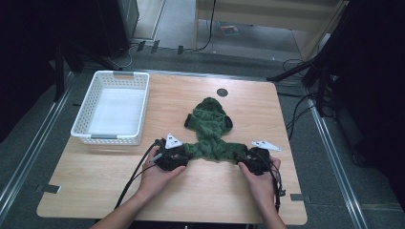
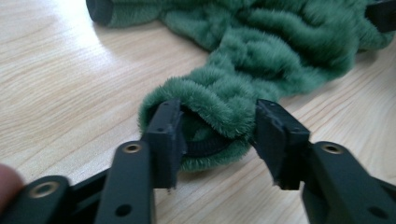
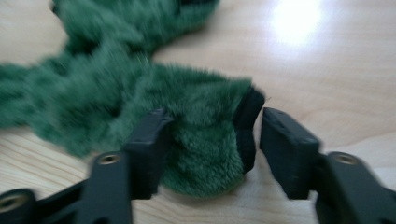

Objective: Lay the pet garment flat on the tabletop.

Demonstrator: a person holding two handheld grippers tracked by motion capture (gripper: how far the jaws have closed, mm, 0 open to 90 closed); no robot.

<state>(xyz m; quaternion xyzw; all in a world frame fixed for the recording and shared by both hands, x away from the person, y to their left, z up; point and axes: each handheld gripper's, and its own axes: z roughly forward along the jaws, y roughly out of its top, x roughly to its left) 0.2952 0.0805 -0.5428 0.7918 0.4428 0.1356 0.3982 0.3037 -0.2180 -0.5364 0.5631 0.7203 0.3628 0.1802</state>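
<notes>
A fuzzy green garment (image 1: pixel 209 126) lies spread on the wooden table (image 1: pixel 215 191), its two sleeves reaching toward the near side. My left gripper (image 1: pixel 185 154) rests at the left sleeve end. In the left gripper view that sleeve's cuff (image 2: pixel 210 100) lies between the parted jaws of the left gripper (image 2: pixel 217 121), with a black inner band showing. My right gripper (image 1: pixel 241 158) sits at the right sleeve end. The right gripper (image 3: pixel 215 126) is open around the black-edged cuff (image 3: pixel 205 140), and a gap separates the cuff from one jaw.
A white plastic basket (image 1: pixel 86 119) stands at the table's far left. A small black round cap (image 1: pixel 222 92) sits in the tabletop beyond the garment. Cables (image 1: pixel 133 179) trail from the grippers toward the near edge.
</notes>
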